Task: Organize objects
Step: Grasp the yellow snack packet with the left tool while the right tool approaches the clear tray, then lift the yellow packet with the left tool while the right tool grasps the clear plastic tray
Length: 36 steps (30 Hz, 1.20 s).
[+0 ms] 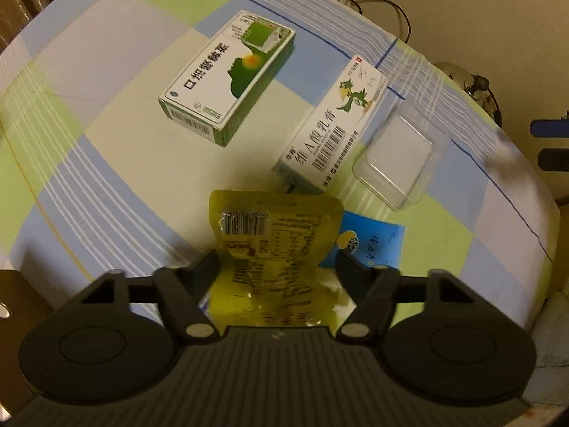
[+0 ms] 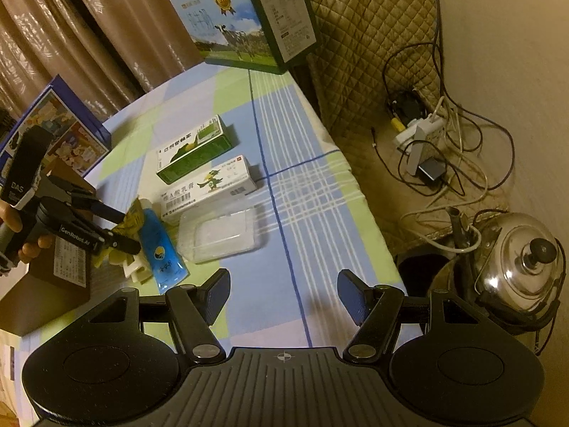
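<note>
Right now the left gripper (image 1: 277,267) has its jaws partly closed around a crinkled yellow-green foil pouch (image 1: 274,235), which sticks out forward between its fingers. Under the pouch, slightly right of the jaws, lies a flat blue sachet (image 1: 373,242). Ahead to the right sit a long white carton with a green bird (image 1: 334,124) and, beside it, a clear plastic blister tray (image 1: 398,156); ahead to the left lies a green-and-white medicine box (image 1: 227,74). The right gripper (image 2: 282,293) hovers wide open and empty over the checked tablecloth (image 2: 302,185).
</note>
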Available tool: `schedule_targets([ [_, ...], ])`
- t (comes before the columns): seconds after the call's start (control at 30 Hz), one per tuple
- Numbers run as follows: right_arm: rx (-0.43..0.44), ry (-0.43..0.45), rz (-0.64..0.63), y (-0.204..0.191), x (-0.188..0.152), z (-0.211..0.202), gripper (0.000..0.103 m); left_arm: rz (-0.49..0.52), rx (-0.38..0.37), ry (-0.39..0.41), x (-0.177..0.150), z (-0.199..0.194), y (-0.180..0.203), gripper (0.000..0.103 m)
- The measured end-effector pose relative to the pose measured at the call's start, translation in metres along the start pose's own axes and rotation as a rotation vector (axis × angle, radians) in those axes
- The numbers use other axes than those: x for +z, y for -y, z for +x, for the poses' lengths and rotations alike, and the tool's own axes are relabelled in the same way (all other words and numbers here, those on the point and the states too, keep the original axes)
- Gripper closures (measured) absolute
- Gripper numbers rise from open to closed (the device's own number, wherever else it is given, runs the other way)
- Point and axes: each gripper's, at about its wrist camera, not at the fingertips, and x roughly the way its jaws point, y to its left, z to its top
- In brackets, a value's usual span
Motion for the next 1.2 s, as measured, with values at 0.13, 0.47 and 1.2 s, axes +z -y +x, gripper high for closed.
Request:
schedule_targets([
  [0.13, 0.000, -0.004, -0.006, -0.001, 0.002, 0.004, 0.039, -0.005, -0.001, 0.013, -0.005, -0.003, 0.002, 0.057],
  [0.47, 0.030, -0.011, -0.055, -0.009, 0.007, 0.014, 0.039, -0.099, 0.085, 0.102, -0.019, -0.032, 0.006, 0.068],
  [1.2, 0.168, 0.054, -0.347, -0.040, 0.041, 0.047, 0.039, -0.438, 0.196, 0.465, -0.099, -0.157, 0.061, 0.068],
])
